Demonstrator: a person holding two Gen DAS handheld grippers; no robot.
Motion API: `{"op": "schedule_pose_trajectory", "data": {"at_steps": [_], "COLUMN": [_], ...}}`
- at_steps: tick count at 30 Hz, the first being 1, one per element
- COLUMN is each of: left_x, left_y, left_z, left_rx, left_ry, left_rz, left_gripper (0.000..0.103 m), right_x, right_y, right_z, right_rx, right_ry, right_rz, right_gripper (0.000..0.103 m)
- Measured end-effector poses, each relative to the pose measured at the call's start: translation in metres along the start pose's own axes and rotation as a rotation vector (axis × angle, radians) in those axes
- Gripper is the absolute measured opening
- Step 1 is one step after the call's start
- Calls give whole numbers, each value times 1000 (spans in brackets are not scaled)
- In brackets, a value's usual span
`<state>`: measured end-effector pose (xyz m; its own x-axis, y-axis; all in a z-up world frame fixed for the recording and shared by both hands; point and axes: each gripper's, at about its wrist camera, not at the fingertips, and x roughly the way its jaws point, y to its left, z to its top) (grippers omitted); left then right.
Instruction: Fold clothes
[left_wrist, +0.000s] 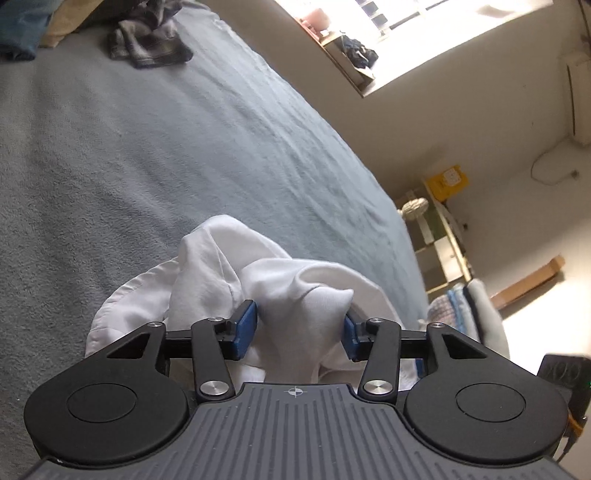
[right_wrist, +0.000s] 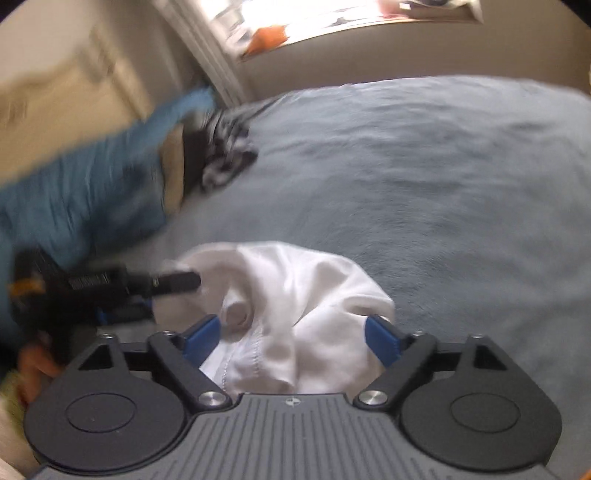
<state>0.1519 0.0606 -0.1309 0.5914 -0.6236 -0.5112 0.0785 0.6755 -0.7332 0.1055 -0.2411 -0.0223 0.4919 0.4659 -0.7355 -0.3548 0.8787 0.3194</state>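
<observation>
We see the white garment (left_wrist: 266, 288) bunched in a loose heap on the grey-blue bed (left_wrist: 155, 155), at about 6 o'clock in both views, just in front of the fingers. Our left claw (left_wrist: 300, 325) is closed on a raised fold of it; the cloth is pinched between the blue pads. Our right claw (right_wrist: 291, 336) stands wide apart, with cloth between its fingers but not pressed.

We judge some risks. The left grip holds only a small peak, so the cloth may slip out when lifted. The right claw may close on several layers at once and lock the heap into a knot. The right view is blurred, so we cannot find a hem with certainty. A dark checked garment (left_wrist: 147, 44) at 11 o'clock lies well apart.
</observation>
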Motion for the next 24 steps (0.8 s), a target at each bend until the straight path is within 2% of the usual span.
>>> {"op": "schedule_pose_trajectory", "data": {"at_steps": [2,4,5,6,8,11,16,24], "left_x": [-2,-3,-2,-1,1,4,10,26], "left_y": [-4,-10,-13,-16,-21,-29,-43,-78], "left_z": [-3,-3,-1,1,6,12,23,63], "left_rx": [51,102,117,132,161,205,278,456], "left_ry": [-2,-10,-15,-20,-30,-46,-71,-169], "left_rz": [16,33,33,34,34,35,37,59], "left_gripper": [56,53,45,41,27,15,8,7], "right_x": [5,7,8,9,12,10,2,8], "right_y": [8,12,12,12,13,6,-1,-9], "right_z": [-10,-19,-20,-20,-21,-15,13,62], "right_rx": [-71,-125,-129,-133,-142,-123,-159,-292], "right_ry": [23,36,31,26,16,-48,-186,-339], "right_rz": [-16,-31,-46,-61,-90,-125,-197,-313], "right_gripper": [86,68,58,43,23,9,5,4]}}
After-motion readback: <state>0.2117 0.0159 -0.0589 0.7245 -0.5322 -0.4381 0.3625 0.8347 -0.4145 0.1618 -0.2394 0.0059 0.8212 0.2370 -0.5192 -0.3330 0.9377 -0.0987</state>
